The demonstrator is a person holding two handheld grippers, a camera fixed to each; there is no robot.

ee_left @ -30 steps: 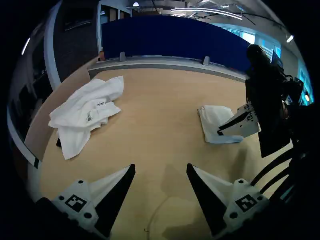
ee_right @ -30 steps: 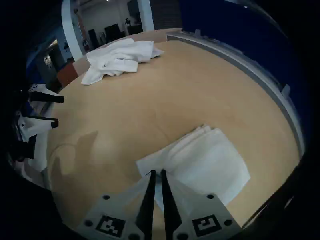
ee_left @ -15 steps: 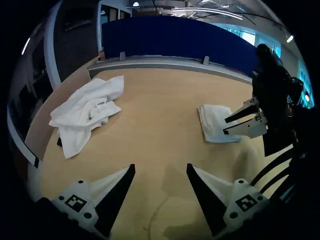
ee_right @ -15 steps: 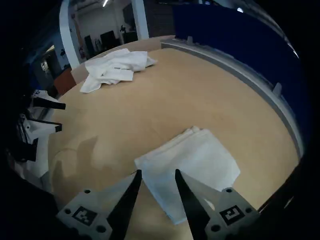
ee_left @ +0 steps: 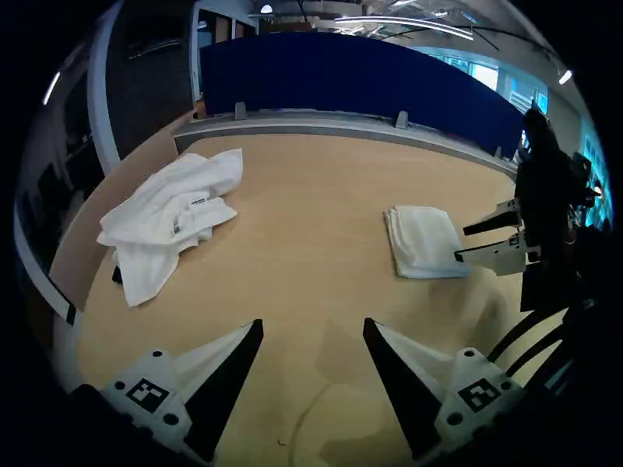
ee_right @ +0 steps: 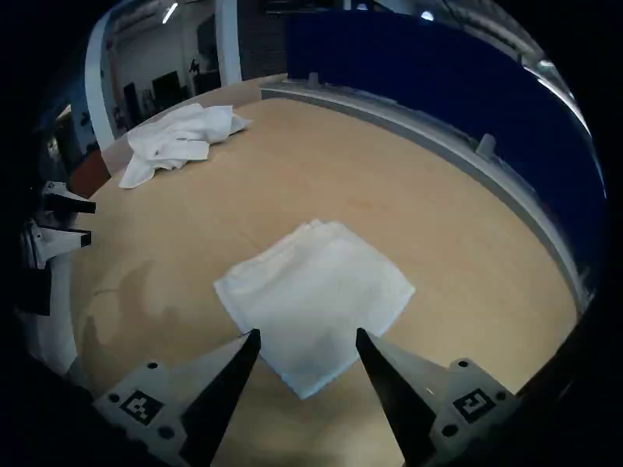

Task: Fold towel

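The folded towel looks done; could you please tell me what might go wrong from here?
The right gripper, fingers open, hovers at the near corner of the folded towel; moving off low might snag it and undo the fold. The crumpled towel lies near the table edge, so a careless pull could drag it off.

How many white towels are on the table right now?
2. A folded towel lies flat toward the right side of the table. A crumpled towel is heaped at the far left, near the edge. That heap may hide another towel inside it.
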